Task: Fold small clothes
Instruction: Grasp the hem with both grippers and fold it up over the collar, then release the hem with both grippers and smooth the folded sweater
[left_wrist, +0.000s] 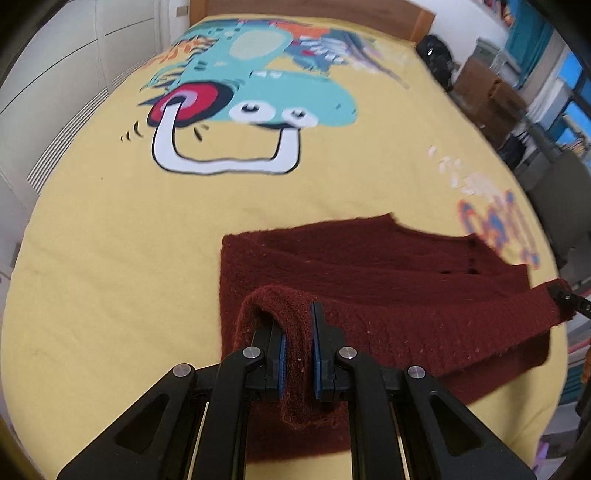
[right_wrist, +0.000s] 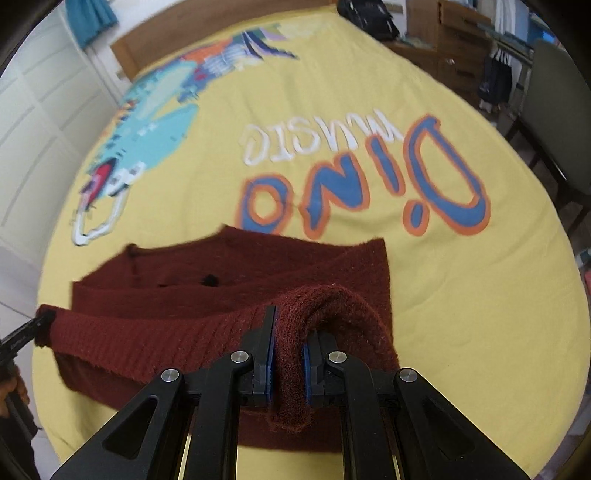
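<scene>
A dark red knitted sweater (left_wrist: 388, 280) lies on the yellow printed bed cover (left_wrist: 110, 240); it also shows in the right wrist view (right_wrist: 229, 273). Its near hem is lifted off the cover and stretched between both grippers. My left gripper (left_wrist: 298, 350) is shut on the left corner of the hem, cloth bunched between the blue pads. My right gripper (right_wrist: 287, 354) is shut on the right corner of the hem. The right gripper's tip shows at the far right of the left wrist view (left_wrist: 565, 295). The left gripper's tip shows at the far left of the right wrist view (right_wrist: 33, 328).
The cover carries a teal dinosaur print (left_wrist: 258, 85) and blue "Dino" lettering (right_wrist: 369, 184). A wooden headboard (left_wrist: 314, 11) stands at the far end. White wardrobe doors (left_wrist: 55, 74) are on the left, a chair (right_wrist: 554, 110) and boxes (left_wrist: 487, 92) on the right.
</scene>
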